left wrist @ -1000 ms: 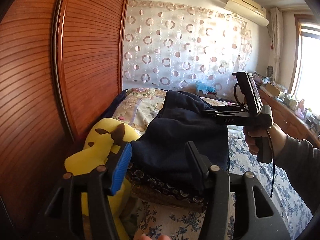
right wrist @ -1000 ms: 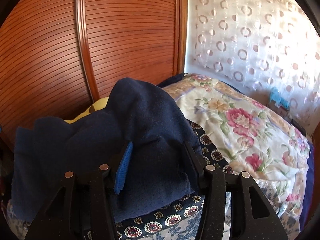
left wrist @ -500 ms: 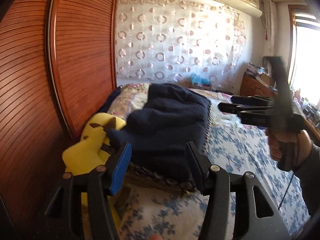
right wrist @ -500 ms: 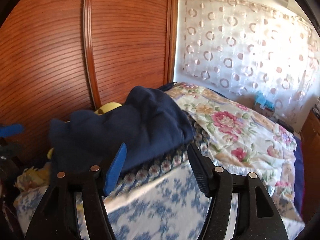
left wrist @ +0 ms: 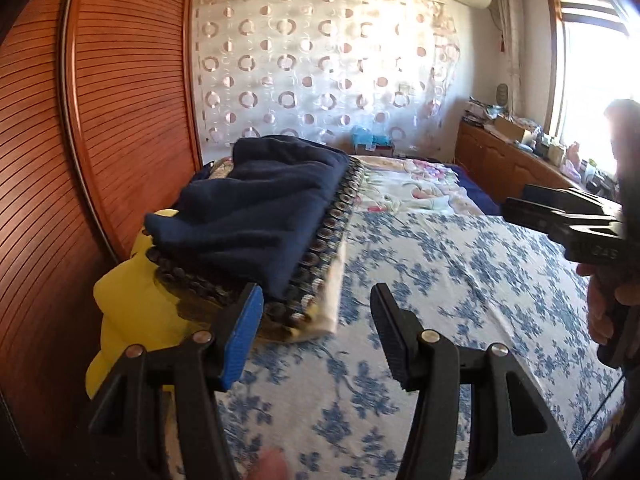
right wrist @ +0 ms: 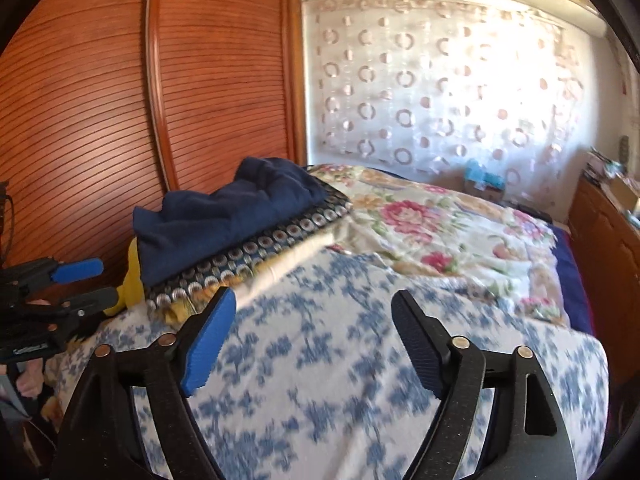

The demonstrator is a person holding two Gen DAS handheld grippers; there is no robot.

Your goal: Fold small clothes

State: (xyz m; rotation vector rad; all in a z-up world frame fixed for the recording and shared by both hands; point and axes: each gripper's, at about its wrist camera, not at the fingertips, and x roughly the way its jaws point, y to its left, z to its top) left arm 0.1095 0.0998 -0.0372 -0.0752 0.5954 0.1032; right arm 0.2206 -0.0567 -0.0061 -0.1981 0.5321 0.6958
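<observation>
Bed (right wrist: 340, 380) holds navy garment (right wrist: 228, 220) beyond empty right claw (right wrist: 312, 344).

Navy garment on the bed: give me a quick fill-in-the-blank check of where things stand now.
1. The folded navy fleece garment lies on a cloth patterned with ____.
2. The yellow plush toy sits between that pile and the ____ wardrobe door.
3. Nothing is between the right gripper fingers; they are ____.

Missing: circles; wooden; open
</observation>
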